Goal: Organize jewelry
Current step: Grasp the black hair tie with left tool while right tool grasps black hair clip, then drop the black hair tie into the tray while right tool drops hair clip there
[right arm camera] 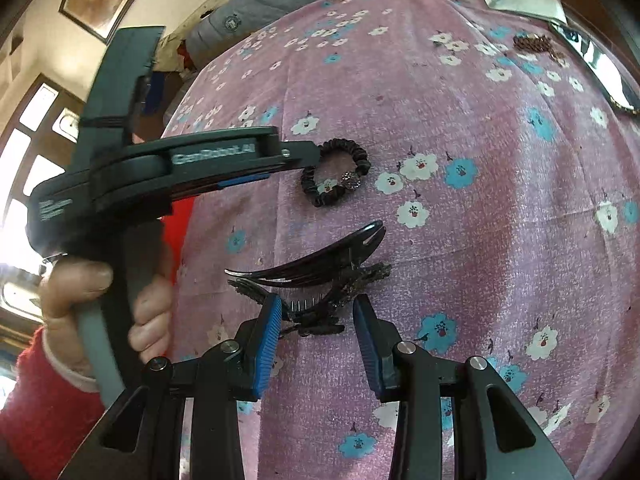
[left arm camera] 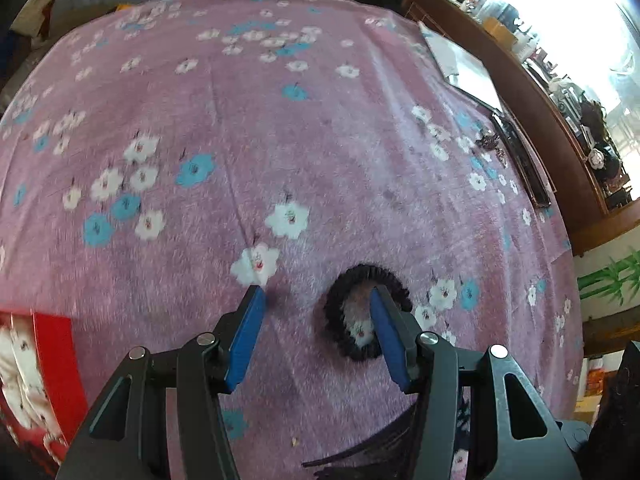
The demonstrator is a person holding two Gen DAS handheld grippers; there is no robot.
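From the left wrist camera, the left gripper (left arm camera: pixel 318 300) hangs low over a pink blanket (left arm camera: pixel 320 140) printed with white and blue flowers. Its blue-padded fingers (left arm camera: pixel 246 336) are spread wide and grasp nothing. The right-hand finger comes down inside the ring of a black scrunchie (left arm camera: pixel 340 320) lying flat on the blanket, while the left-hand finger sits outside the ring, well apart from it. At the lower left edge stands a red box (left arm camera: pixel 56 364) with something white inside; the picture is too blurred there to say what. Far off by the right edge of the blanket lie a small dark beaded piece (left arm camera: pixel 489 142) and a long dark tray (left arm camera: pixel 524 168), next to a wooden ledge crowded with things too small to name.

From the right wrist camera, the right gripper (right arm camera: pixel 316 312) is likewise spread open, gripping nothing. A black hair claw (right arm camera: pixel 316 264) lies on the blanket just ahead of the fingertips, its lower part reaching between them; I cannot tell whether a pad touches it. Beyond it lies the scrunchie (right arm camera: pixel 336 172), with a small sparkly bead on it. The left gripper (right arm camera: pixel 200 168) reaches in from the left, its tip at the scrunchie's edge, and the side of it reads "GenRobot.AI". A bare hand (right arm camera: pixel 100 312) in a red sleeve holds its grey handle. A reddish beaded strand (right arm camera: pixel 536 45) lies at the far right.
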